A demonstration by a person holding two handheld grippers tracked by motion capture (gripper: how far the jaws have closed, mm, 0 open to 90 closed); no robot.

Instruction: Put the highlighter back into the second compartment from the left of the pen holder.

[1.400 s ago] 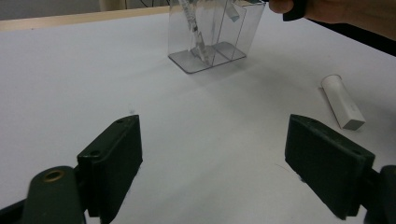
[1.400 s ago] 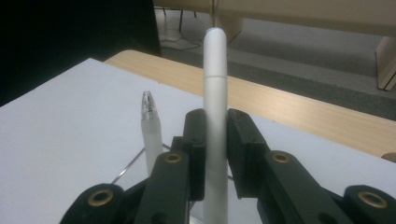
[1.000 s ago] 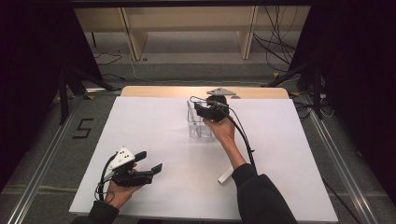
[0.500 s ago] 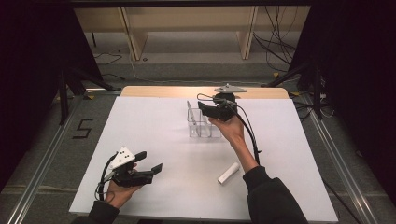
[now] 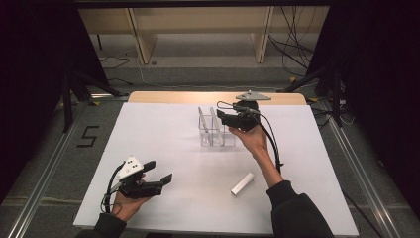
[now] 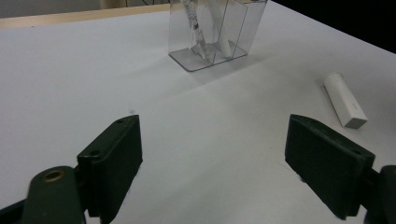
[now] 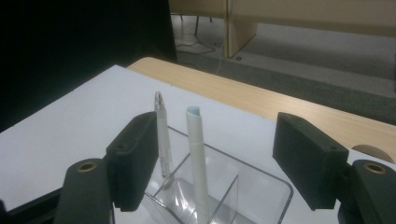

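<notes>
Covering nearly the whole wooden table is a white sheet, the largest thing in the high view, with only a strip of bare wood showing along its far edge. Next in size come the person's two forearms, entering from the near edge; the right one, in a dark sleeve, stretches far forward across the sheet. Its hand carries the right gripper, held above the clear organizer, a transparent box with compartments that stands toward the far middle of the sheet. The right gripper's jaws have just been opening and now stand wide apart with nothing pressed between them; in the right gripper view a white marker with a pale blue tip stands upright in one compartment directly below the gap, and a clear pen leans in the neighbouring compartment beside the left jaw. The left gripper lies low near the sheet's near-left corner, well apart from the organizer, its jaws spread wide and empty over bare sheet. Smallest is a white cap-like tube, lying flat on the sheet near the right forearm.
</notes>
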